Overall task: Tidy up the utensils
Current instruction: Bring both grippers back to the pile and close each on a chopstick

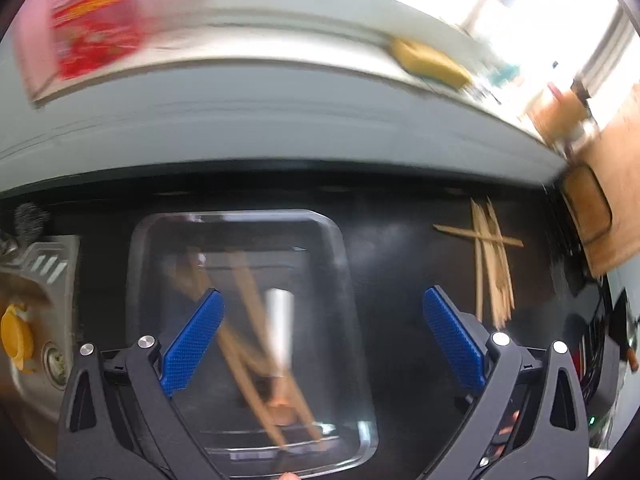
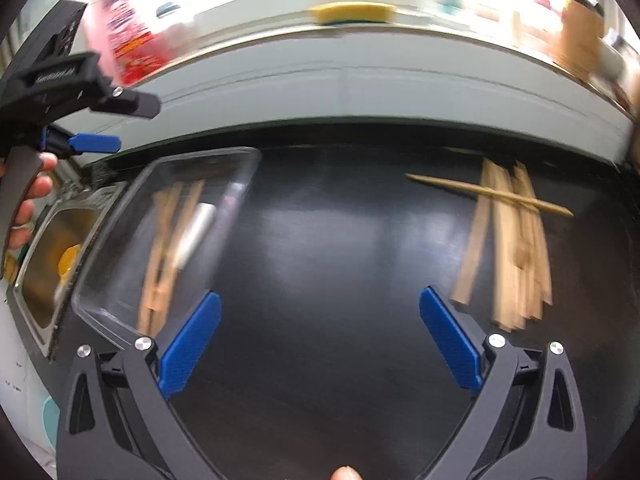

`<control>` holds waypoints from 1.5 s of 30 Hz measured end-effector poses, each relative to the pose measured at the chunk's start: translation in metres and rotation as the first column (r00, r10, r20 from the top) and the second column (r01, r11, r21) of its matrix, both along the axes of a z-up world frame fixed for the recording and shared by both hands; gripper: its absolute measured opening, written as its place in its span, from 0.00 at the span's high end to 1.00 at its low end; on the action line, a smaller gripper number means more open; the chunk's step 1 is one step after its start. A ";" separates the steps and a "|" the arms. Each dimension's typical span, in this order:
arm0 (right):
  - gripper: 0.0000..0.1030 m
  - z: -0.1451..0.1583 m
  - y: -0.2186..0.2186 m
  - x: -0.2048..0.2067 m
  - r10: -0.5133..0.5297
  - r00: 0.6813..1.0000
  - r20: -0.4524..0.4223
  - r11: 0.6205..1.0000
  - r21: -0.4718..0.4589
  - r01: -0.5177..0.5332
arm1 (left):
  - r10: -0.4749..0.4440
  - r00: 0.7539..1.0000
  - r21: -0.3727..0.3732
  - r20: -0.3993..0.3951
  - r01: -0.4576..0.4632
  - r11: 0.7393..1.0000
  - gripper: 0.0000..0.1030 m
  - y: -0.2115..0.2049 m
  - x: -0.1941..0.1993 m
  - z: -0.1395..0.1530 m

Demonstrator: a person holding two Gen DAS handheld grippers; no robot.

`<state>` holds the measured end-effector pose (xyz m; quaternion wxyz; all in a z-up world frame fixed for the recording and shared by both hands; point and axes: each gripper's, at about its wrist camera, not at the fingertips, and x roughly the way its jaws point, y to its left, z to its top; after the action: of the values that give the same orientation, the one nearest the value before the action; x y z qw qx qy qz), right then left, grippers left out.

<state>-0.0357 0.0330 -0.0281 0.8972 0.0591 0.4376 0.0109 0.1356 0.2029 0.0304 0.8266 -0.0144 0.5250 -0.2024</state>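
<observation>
Left gripper (image 1: 320, 336) & right gripper (image 2: 320, 340) both spread wide w/ nothing held; clear tray (image 1: 340, 264) left, chopstick pile (image 2: 516, 248) far right on dark counter (image 2: 340, 240).

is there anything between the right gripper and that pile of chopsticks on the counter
Nothing visible. The right gripper is open over bare black counter, and the loose chopsticks lie ahead to its right with open surface between.

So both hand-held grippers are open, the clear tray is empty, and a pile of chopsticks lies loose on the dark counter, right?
Not quite: the clear tray is not empty. The right wrist view shows wooden chopsticks and a silvery utensil inside it. The rest holds: both the left hand-held gripper and right hand-held gripper are open, and loose chopsticks lie on the dark counter.
</observation>
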 end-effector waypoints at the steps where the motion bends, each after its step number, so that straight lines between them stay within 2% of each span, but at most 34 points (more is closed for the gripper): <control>1: 0.06 -0.002 -0.017 -0.007 -0.025 1.000 -0.008 1.000 -0.004 0.025 | -0.018 1.000 0.003 -0.008 0.018 1.000 0.06 -0.012 -0.003 -0.004; 7: 0.06 -0.013 -0.117 -0.040 -0.115 0.992 -0.053 0.993 -0.024 0.114 | -0.122 0.989 0.039 -0.084 0.126 0.991 0.06 -0.113 -0.025 -0.046; 13: 0.06 -0.024 -0.196 -0.061 -0.100 0.992 -0.082 0.994 -0.046 0.096 | -0.238 0.965 0.113 -0.109 0.250 0.962 0.06 -0.209 -0.040 -0.079; 16: 0.06 -0.026 -0.230 -0.064 -0.054 0.996 -0.076 0.998 -0.048 0.050 | -0.275 0.955 0.149 -0.114 0.290 0.945 0.06 -0.245 -0.040 -0.096; 18: 0.06 -0.020 -0.249 -0.058 0.012 0.999 -0.046 0.998 -0.058 -0.014 | -0.278 0.953 0.177 -0.121 0.297 0.938 0.06 -0.261 -0.037 -0.106; 23: 0.06 0.001 -0.281 -0.021 0.202 0.979 0.024 0.978 -0.060 -0.201 | -0.232 0.965 0.211 -0.125 0.254 0.944 0.06 -0.281 -0.023 -0.128; 26: 0.06 0.006 -0.286 0.011 0.349 0.937 0.018 0.936 -0.065 -0.347 | -0.251 0.962 0.228 -0.105 0.269 0.936 0.06 -0.288 -0.022 -0.137; 28: 0.06 0.004 -0.285 0.034 0.435 0.900 -0.009 0.897 -0.076 -0.435 | -0.282 0.954 0.256 -0.098 0.298 0.920 0.06 -0.295 -0.020 -0.144; 30: 0.06 -0.001 -0.280 0.053 0.483 0.875 -0.046 0.869 -0.099 -0.485 | -0.319 0.945 0.292 -0.068 0.324 0.900 0.06 -0.300 -0.016 -0.147; 31: 0.06 -0.003 -0.277 0.061 0.501 0.864 -0.055 0.857 -0.112 -0.504 | -0.332 0.942 0.287 -0.058 0.334 0.898 0.06 -0.303 -0.014 -0.148; 36: 0.06 -0.012 -0.260 0.097 0.642 0.765 -0.052 0.754 -0.136 -0.642 | -0.387 0.921 0.280 -0.034 0.381 0.881 0.06 -0.306 -0.003 -0.149; 41: 0.06 -0.017 -0.239 0.122 0.747 0.663 -0.046 0.649 -0.164 -0.743 | -0.370 0.929 0.264 0.021 0.352 0.898 0.05 -0.303 -0.005 -0.149; 45: 0.15 -0.023 -0.227 0.133 0.807 0.589 -0.045 0.576 -0.163 -0.801 | -0.342 0.938 0.250 0.064 0.316 0.915 0.05 -0.299 -0.011 -0.150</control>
<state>0.0972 -0.1937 -0.0510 0.8037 -0.2207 0.4005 0.3807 0.1241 -0.0959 -0.1197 0.8032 0.1833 0.4954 -0.2753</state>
